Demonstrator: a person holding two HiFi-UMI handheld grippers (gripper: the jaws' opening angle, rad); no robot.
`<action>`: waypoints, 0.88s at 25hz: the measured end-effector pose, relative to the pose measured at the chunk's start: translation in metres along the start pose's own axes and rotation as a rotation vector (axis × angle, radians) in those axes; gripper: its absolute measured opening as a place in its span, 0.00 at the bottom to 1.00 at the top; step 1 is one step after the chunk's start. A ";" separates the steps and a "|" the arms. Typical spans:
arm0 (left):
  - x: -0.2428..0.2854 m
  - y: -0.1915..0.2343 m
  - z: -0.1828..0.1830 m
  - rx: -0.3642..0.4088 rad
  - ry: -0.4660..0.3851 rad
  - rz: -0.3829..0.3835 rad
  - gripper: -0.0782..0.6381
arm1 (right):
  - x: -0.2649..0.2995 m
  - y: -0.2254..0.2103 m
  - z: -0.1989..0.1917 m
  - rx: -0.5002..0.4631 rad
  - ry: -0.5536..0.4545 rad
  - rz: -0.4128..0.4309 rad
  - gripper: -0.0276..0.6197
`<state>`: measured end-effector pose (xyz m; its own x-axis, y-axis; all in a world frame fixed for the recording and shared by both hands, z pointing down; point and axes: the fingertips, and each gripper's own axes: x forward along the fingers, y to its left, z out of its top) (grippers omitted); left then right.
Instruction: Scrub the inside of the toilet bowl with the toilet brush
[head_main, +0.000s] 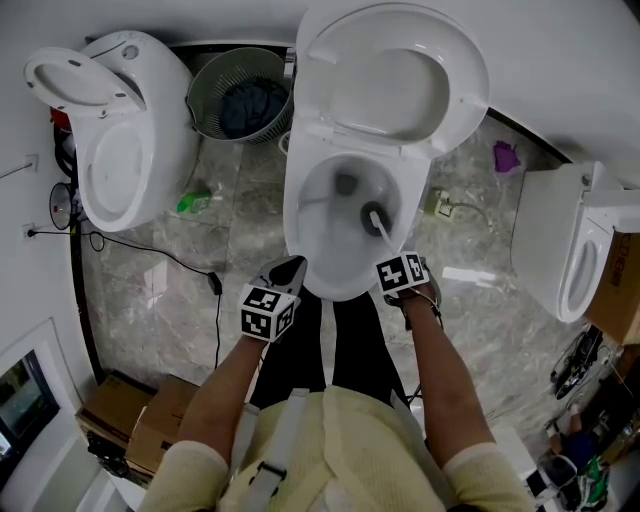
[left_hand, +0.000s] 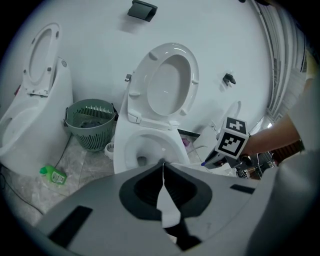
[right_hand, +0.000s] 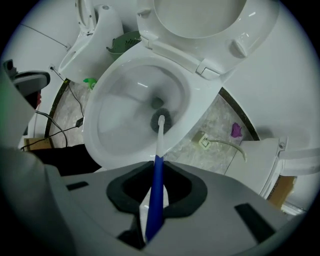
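We stand over the bowl (head_main: 291, 215) with its seat (head_main: 325, 70) up, a gripper in each hand. Our right gripper (head_main: 393, 256) is clenched on the brush (right_hand: 160, 131), pinching the blue end of the handle between its jaws just above the bowl's near right rim. From there the white shaft slants down and away from the jaws. The dark bristle head rests low on the bowl's right wall, just beside the drain hole. Our left gripper (head_main: 284, 272) hangs over the near left rim, jaws pressed together on nothing, apart from the brush. At the floor's far edge a basket (head_main: 240, 95) stands between this bowl and a second toilet (head_main: 120, 160) by the left edge.
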<state>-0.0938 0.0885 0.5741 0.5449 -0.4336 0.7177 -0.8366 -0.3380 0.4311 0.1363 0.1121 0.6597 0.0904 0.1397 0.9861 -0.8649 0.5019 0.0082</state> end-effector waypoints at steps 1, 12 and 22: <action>-0.001 0.000 -0.001 -0.002 0.001 0.002 0.13 | 0.000 0.004 -0.003 -0.010 0.009 0.007 0.15; -0.008 -0.003 -0.012 -0.022 -0.005 0.011 0.13 | 0.002 0.040 -0.031 -0.149 0.068 0.071 0.15; -0.011 0.004 -0.022 -0.052 -0.006 0.029 0.13 | 0.000 0.076 -0.044 -0.199 0.086 0.192 0.15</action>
<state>-0.1045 0.1103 0.5797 0.5207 -0.4474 0.7272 -0.8537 -0.2816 0.4380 0.0925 0.1882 0.6529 -0.0167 0.3155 0.9488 -0.7570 0.6159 -0.2182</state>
